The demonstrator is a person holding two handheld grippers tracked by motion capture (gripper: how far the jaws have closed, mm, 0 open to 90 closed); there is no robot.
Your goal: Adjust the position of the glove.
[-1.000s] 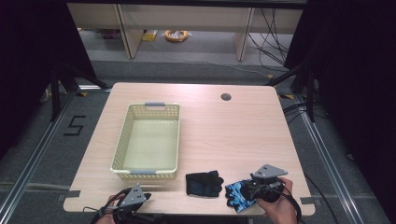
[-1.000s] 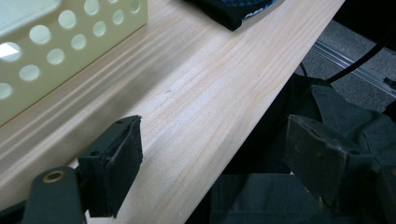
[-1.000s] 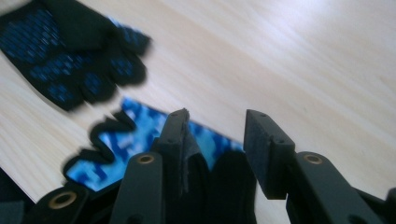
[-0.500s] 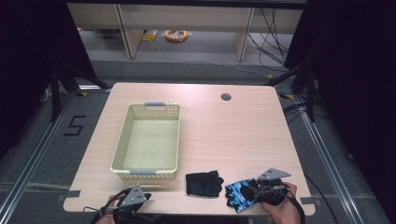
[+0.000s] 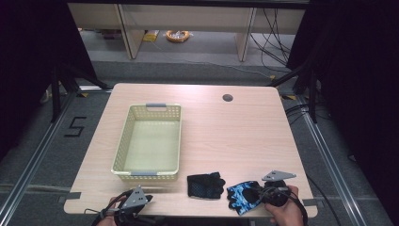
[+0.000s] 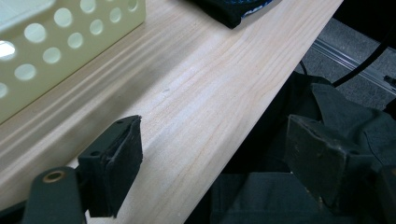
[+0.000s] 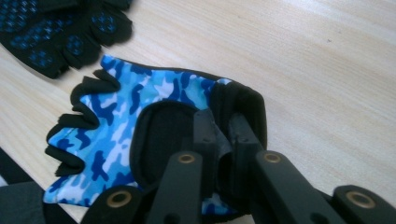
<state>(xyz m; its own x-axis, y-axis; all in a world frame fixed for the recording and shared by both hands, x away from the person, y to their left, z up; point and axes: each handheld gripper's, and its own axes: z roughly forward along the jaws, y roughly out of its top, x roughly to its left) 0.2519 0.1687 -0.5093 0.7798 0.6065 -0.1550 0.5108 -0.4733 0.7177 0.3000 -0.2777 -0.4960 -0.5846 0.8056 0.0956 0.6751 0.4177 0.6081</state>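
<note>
Spanning the high view is a pale wooden table [image 5: 235,136] with a round cable hole [image 5: 227,98] near its far edge, standing on a grey floor with metal rails and dark curtains at both sides. A cream perforated basket [image 5: 149,141] sits left of centre. Near the front edge lie a black glove [image 5: 205,185] and, just beside it to the right, a blue camouflage glove [image 5: 241,197]. The right gripper [image 5: 263,195] rests at that glove's wrist end; its jaws have just been closing. The right gripper view [image 7: 219,140] resolves what the high view cannot: the jaws are pinched on the black cuff of the blue camouflage glove. The left gripper [image 5: 134,203] sits at the table's front-left edge. The left gripper view [image 6: 210,158] shows its jaws wide apart with nothing between them, straddling the table edge, with the basket wall close by.
</note>
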